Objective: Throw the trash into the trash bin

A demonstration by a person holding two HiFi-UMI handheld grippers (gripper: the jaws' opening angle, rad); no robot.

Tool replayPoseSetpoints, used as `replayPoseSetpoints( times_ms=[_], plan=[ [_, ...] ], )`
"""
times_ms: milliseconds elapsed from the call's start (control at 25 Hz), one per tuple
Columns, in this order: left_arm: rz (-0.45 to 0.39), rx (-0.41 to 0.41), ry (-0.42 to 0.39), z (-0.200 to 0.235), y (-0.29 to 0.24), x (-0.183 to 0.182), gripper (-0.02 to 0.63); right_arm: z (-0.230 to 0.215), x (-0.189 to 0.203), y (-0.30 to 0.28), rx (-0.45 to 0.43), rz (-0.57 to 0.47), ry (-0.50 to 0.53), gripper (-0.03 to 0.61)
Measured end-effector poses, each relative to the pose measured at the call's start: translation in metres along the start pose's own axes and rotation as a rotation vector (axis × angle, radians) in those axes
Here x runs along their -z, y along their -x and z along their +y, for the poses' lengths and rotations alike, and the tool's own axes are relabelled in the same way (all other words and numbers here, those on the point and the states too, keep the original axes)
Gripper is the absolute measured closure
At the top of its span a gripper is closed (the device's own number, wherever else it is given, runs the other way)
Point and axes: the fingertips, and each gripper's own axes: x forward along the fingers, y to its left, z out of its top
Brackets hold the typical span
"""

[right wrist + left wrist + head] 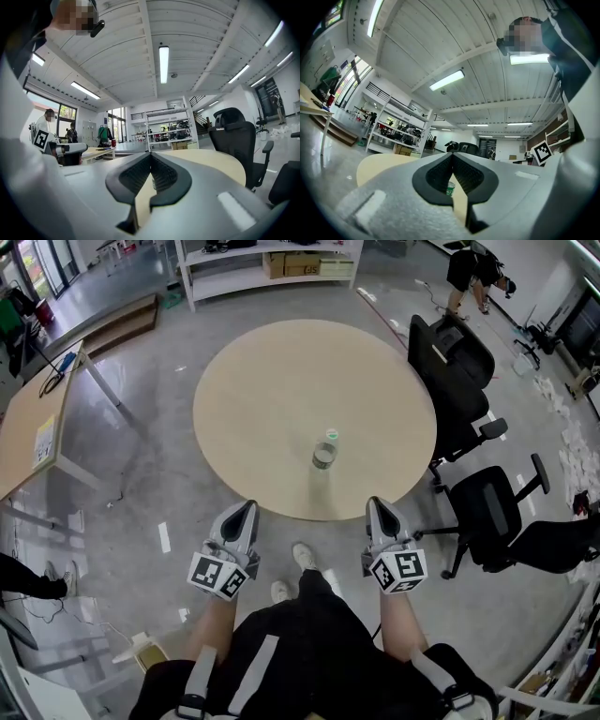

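Observation:
A clear plastic bottle with a green cap (324,452) stands on the near part of the round beige table (281,381). My left gripper (246,508) hovers at the table's near edge, left of the bottle and short of it, jaws together and empty. My right gripper (377,503) is at the same edge to the bottle's right, also shut and empty. In the left gripper view the left gripper (453,154) has its tips touching, and the bottle (450,188) peeks through the gap below them. The right gripper (151,154) looks across the tabletop. No trash bin is in view.
Two black office chairs (459,362) (492,512) stand close to the table's right side. A wooden desk (33,427) is at the left, white shelving (272,263) at the back. A person (473,273) bends over at the far right. My shoes (302,556) are below the table edge.

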Motion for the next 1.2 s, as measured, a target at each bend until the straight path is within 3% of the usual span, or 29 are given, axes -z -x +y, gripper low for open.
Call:
replayPoseSetpoints(
  times_ms=[280, 360, 680, 1200],
  plan=[
    [0.013, -0.013, -0.012, 0.006, -0.039, 0.002, 0.609, -0.009, 0.003, -0.054, -0.072, 0.041, 0.027, 0.567],
    [0.024, -0.015, -0.010, 0.007, -0.049, 0.005, 0.609, -0.010, 0.010, -0.069, -0.100, 0.067, 0.031, 0.464],
    [0.074, -0.024, 0.022, 0.010, -0.075, 0.029, 0.609, -0.017, 0.061, -0.116, -0.175, 0.229, 0.000, 0.253],
    [0.140, -0.124, 0.079, 0.036, -0.091, 0.068, 0.609, -0.012, 0.130, -0.185, -0.281, 0.382, 0.074, 0.140]
  ],
)
